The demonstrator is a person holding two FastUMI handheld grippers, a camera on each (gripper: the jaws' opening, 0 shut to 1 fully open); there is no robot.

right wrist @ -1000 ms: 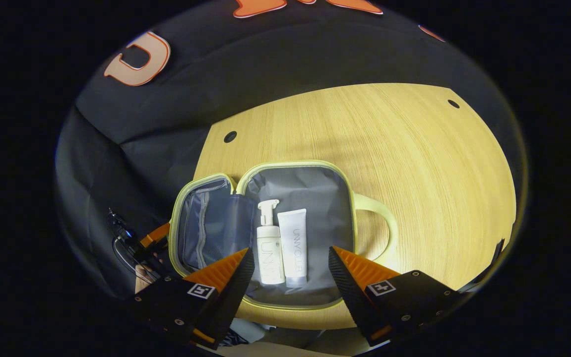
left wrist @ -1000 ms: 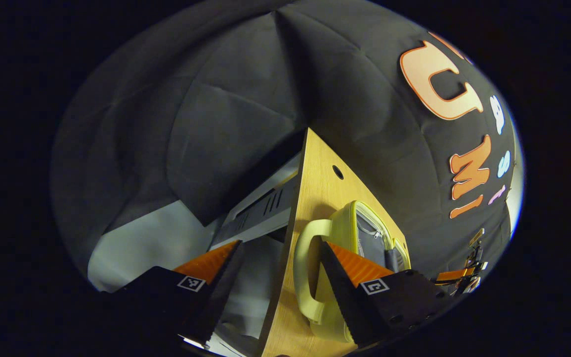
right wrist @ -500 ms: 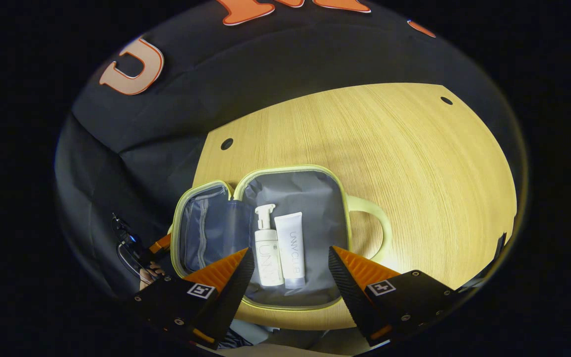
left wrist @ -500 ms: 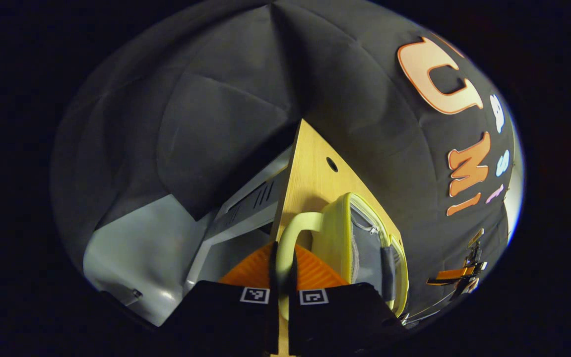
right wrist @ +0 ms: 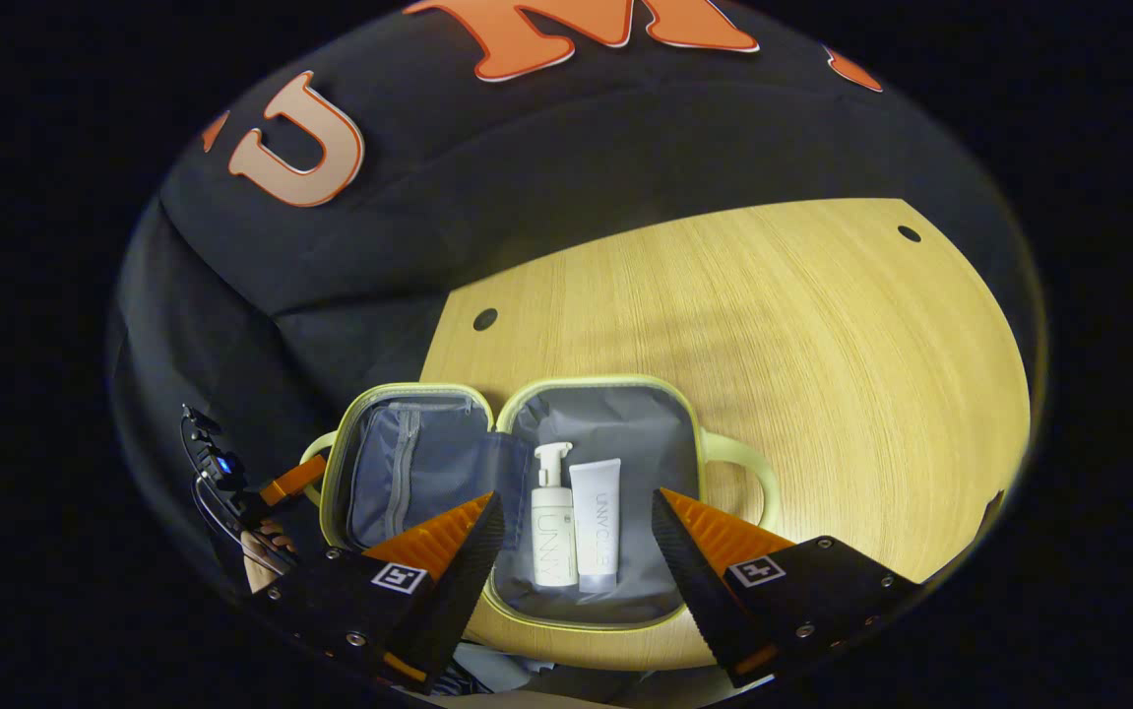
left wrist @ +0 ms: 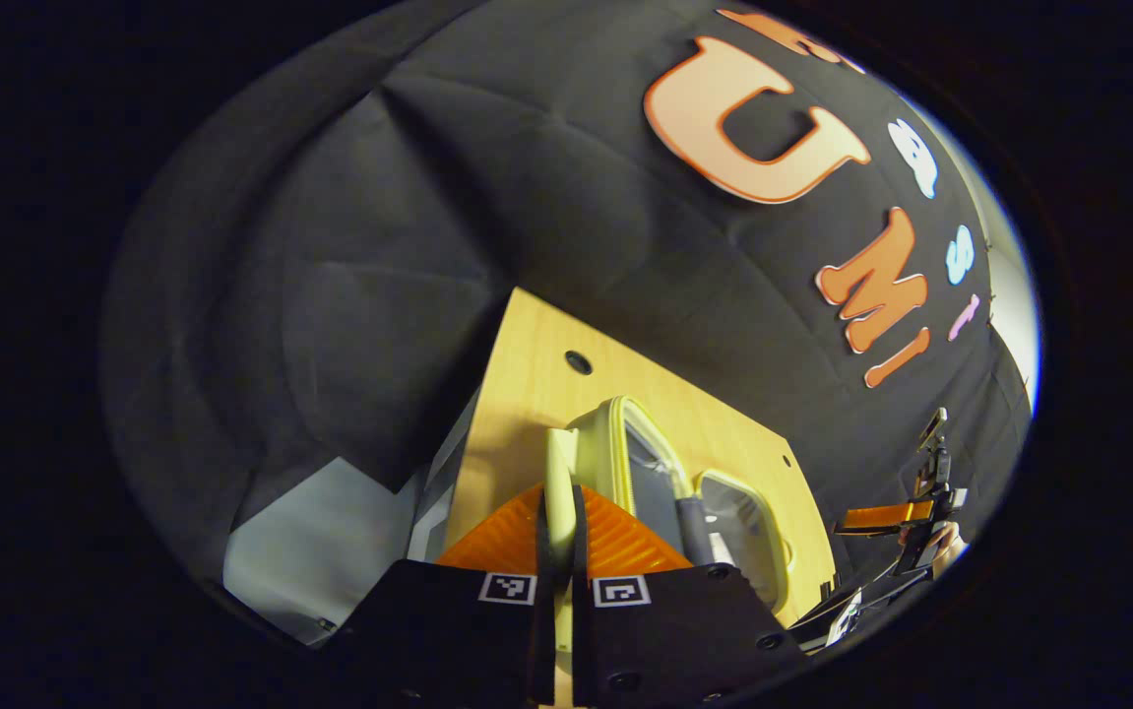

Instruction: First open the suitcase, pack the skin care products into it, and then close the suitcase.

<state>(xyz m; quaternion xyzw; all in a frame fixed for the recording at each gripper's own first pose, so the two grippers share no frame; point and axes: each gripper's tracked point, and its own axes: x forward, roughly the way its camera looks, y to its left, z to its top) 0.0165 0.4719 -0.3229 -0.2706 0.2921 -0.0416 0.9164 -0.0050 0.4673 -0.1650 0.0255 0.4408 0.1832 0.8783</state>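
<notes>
The pale yellow suitcase (right wrist: pixel 594 620) lies open on the wooden table (right wrist: pixel 822 345). A white pump bottle (right wrist: pixel 553 522) and a white tube (right wrist: pixel 597 517) lie side by side in its right half. The lid half (right wrist: pixel 409 468) with a zip pocket lies to the left. My right gripper (right wrist: pixel 578 500) hovers open above the products, holding nothing. My left gripper (left wrist: pixel 558 502) is shut on the lid's handle (left wrist: pixel 558 468), and the lid's rim (left wrist: pixel 615 443) stands just beyond it. The left gripper's orange finger (right wrist: pixel 285 483) shows at the lid's handle in the right gripper view.
The other handle (right wrist: pixel 753 473) sticks out on the suitcase's right side. Bare tabletop stretches right and back, with small holes (right wrist: pixel 485 319) near its far corners. The table's left edge (left wrist: pixel 468 433) drops off to grey floor (left wrist: pixel 300 551). A hand (left wrist: pixel 940 542) holds the right gripper.
My left gripper closed on the lid's handle and has since swung round with it. The right gripper stayed open, drifting slightly over the case.
</notes>
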